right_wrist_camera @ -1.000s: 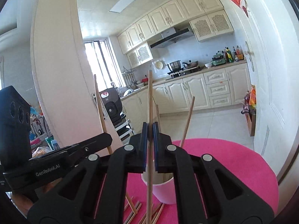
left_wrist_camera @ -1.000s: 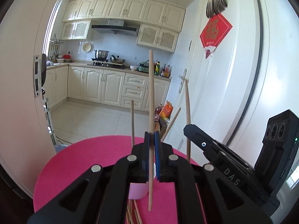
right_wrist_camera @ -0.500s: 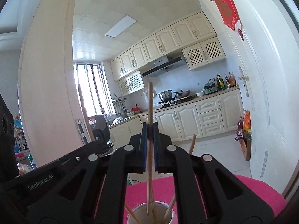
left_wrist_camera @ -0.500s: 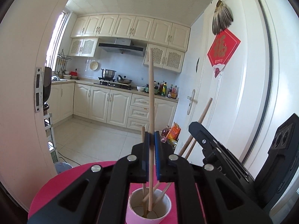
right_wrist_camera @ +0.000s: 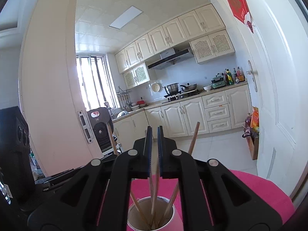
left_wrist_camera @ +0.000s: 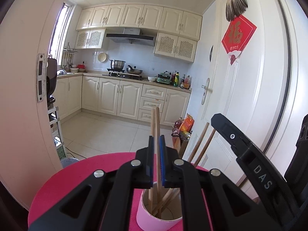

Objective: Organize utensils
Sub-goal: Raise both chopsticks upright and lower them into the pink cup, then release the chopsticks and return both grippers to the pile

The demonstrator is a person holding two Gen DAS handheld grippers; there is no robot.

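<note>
Left gripper [left_wrist_camera: 156,158]: I read the jaws as parted; a chopstick [left_wrist_camera: 157,134] stands loose in the gap.
Right gripper [right_wrist_camera: 153,150]: jaws likewise apart, gripping nothing.
Pink cup [left_wrist_camera: 152,218]: directly below both tools, on the pink table [left_wrist_camera: 77,175].
Chopsticks in cup [right_wrist_camera: 192,142]: several, leaning against the rim.
Risk: I judge that withdrawing sideways could snag a leaning stick and tip the light cup.
Background: kitchen cabinets [left_wrist_camera: 119,98], well apart.

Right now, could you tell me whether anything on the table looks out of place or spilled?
Nothing stands out. The pink cup stands upright on the pink table, and the chopsticks lean inside it. Both grippers hover above, slightly open.
</note>
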